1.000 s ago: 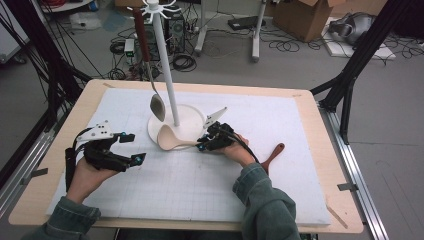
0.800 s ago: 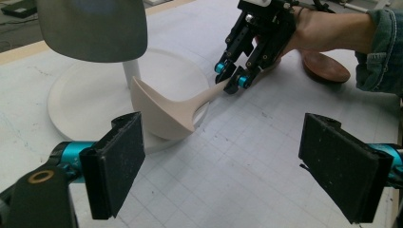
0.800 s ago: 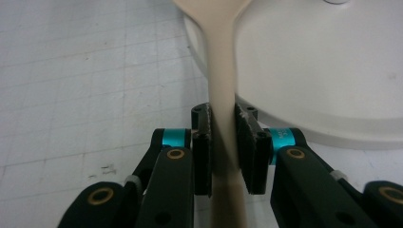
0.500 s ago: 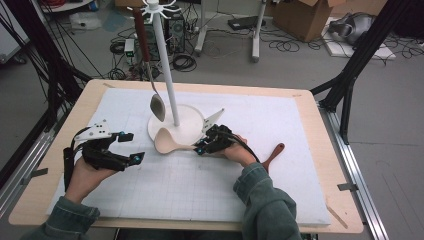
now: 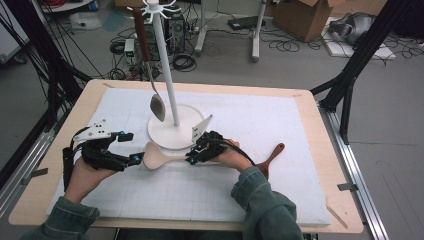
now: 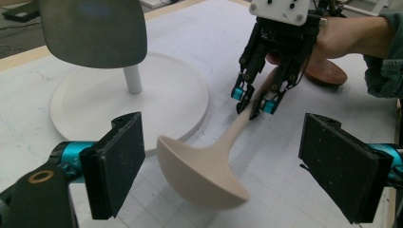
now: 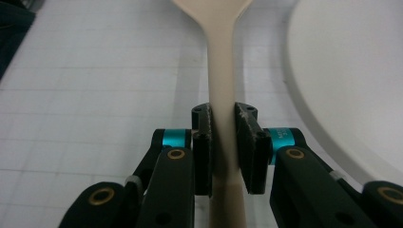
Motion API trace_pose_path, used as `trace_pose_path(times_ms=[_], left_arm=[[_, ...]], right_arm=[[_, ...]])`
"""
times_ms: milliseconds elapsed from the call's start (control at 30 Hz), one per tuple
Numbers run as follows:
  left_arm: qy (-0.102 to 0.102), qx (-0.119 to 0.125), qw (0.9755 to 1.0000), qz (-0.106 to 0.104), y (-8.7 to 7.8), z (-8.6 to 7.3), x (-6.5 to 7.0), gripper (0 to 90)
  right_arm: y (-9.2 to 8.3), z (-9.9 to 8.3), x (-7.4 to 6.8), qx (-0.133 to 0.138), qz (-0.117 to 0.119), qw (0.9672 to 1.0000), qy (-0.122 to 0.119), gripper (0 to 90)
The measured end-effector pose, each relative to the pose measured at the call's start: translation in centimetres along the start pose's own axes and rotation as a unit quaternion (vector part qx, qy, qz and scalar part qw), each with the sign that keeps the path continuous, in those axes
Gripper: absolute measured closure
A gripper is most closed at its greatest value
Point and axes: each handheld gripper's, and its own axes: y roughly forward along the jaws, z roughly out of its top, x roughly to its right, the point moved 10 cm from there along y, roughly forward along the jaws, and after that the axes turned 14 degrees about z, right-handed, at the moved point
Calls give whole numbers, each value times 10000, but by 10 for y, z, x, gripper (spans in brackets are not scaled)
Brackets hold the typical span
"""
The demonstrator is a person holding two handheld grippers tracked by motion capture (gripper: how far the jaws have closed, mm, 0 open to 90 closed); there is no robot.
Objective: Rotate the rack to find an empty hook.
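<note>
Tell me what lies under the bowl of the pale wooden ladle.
Under the pale wooden ladle bowl lies the white gridded mat, beside the round white stand base. The contact spot itself is hidden by the bowl.

both forearms are coming in from the near edge in green sleeves, each hand wrapped around a gripper. the left gripper [image 5: 131,148] is sitting at the left with its jaws spread wide and nothing between the pads [image 6: 119,167]. the right gripper [image 5: 190,156] is pointing leftward toward it, jaws pinching a pale spoon handle [image 7: 221,109] between them. the right hand [image 5: 234,157] is resting low, wrist bending slightly inward.
</note>
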Motion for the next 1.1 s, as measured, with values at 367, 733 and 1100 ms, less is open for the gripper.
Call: trace_pose_path(times_ms=[367,733,1100], left_arm=[[35,-5,10000,-33,2,0,3,160],[63,-6,9999,-96,3,2,7,161],[84,10,9999,-131,3,3,7,161]], right_arm=[[20,8,-21,-153,213,9995,-194,782],[34,6,-27,-180,256,9995,-85,780],[30,8,-25,86,149,9998,74,726]])
